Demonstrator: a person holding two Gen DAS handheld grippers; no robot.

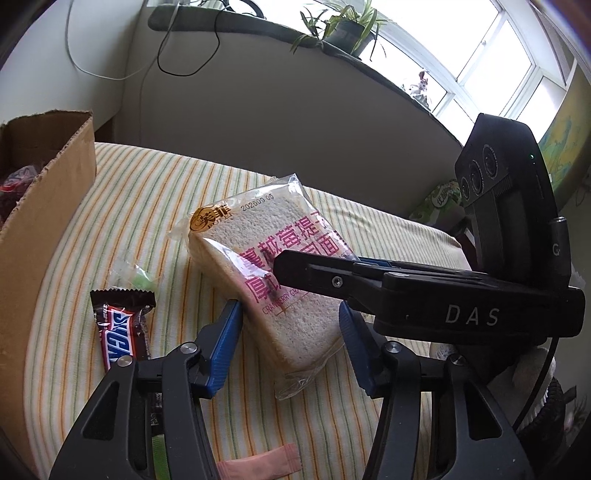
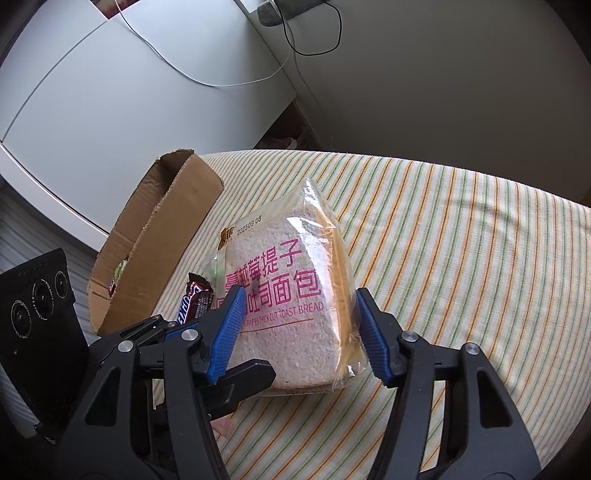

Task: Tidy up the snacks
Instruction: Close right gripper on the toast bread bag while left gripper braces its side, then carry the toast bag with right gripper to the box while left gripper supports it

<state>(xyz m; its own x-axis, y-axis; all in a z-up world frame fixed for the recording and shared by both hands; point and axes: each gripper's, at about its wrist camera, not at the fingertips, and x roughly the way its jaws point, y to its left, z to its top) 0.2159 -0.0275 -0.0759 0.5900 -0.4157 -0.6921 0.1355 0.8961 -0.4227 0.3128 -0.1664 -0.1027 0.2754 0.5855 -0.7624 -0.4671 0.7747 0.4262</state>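
A clear bag of sliced toast bread (image 1: 258,258) (image 2: 288,295) with pink print stands tilted on the striped cloth. My left gripper (image 1: 290,314) has a blue pad against each side of its near end. My right gripper (image 2: 299,306) also flanks the bag, its pads pressing the left face and the crinkled right side. One black finger (image 1: 314,280) of the right gripper crosses over the bag in the left wrist view. A left finger (image 2: 251,373) shows under the bag's lower edge. A Snickers bar (image 1: 122,332) (image 2: 195,299) lies to the bread's left.
An open cardboard box (image 1: 55,206) (image 2: 162,258) with some snacks inside stands at the left of the striped table (image 2: 461,240). A small green-filled clear wrapper (image 1: 136,278) and a pink sachet (image 1: 266,461) lie nearby. A wall and a windowsill with plants (image 1: 343,26) are behind.
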